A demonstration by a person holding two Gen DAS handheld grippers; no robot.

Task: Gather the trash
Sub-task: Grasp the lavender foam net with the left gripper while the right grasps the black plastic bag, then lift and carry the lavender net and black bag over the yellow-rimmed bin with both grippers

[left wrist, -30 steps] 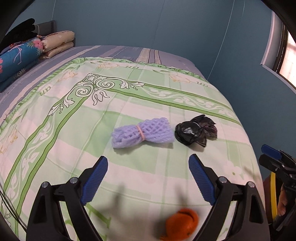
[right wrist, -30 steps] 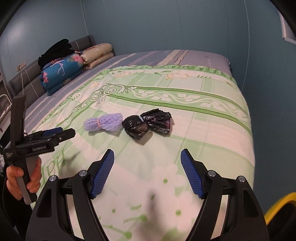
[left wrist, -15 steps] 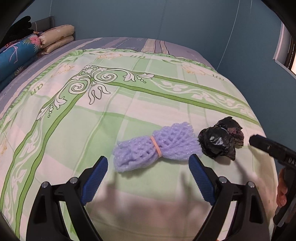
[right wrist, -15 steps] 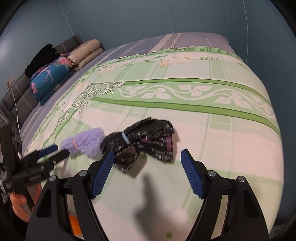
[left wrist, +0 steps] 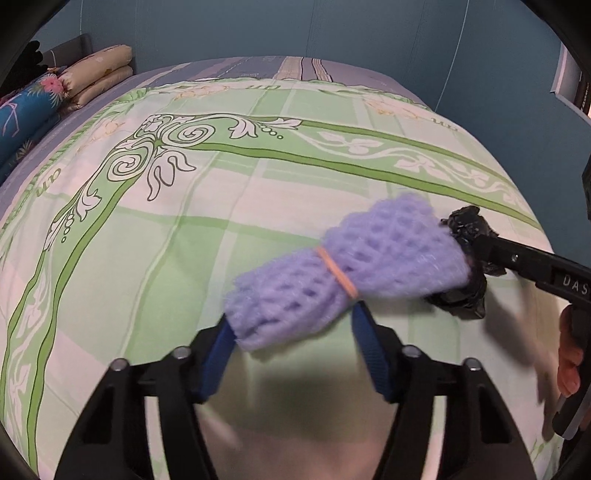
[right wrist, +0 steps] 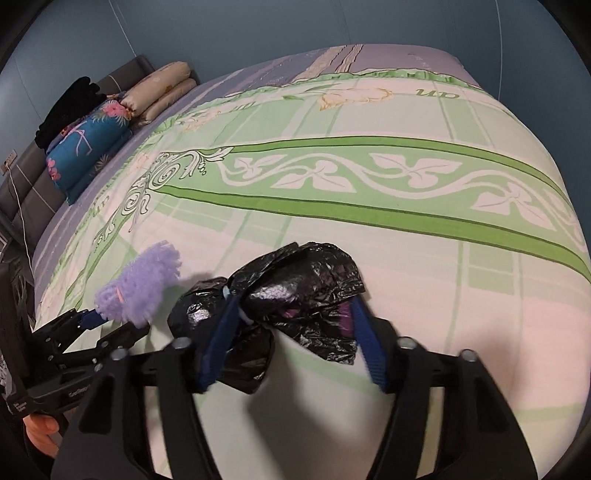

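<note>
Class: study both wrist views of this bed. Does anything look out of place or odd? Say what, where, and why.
Yes: two bits of rubbish on the green patterned bedspread. A purple foam net sleeve with a rubber band lies between the closing left gripper pads; a crumpled black plastic bag sits between the closing right gripper pads. Neither belongs on bedding.

You have a wide bed (right wrist: 424,280) filling both views, spread with a pale green-and-cream blanket (left wrist: 155,258) — checked panels, a dark green band with white leaf shapes, and scrollwork curling at its corner. Beyond the blanket's frilled edge you see a lilac striped sheet (right wrist: 332,62) running to the far end. At the head of the bed sit two beige cushions (right wrist: 162,90), one stacked on the other, just beside a blue floral pillow (right wrist: 86,147) — with a black bundle of cloth (right wrist: 68,107) on top of it. Behind them stands a grey padded headboard (right wrist: 26,184). Teal walls (left wrist: 295,26) close the room around you.
</note>
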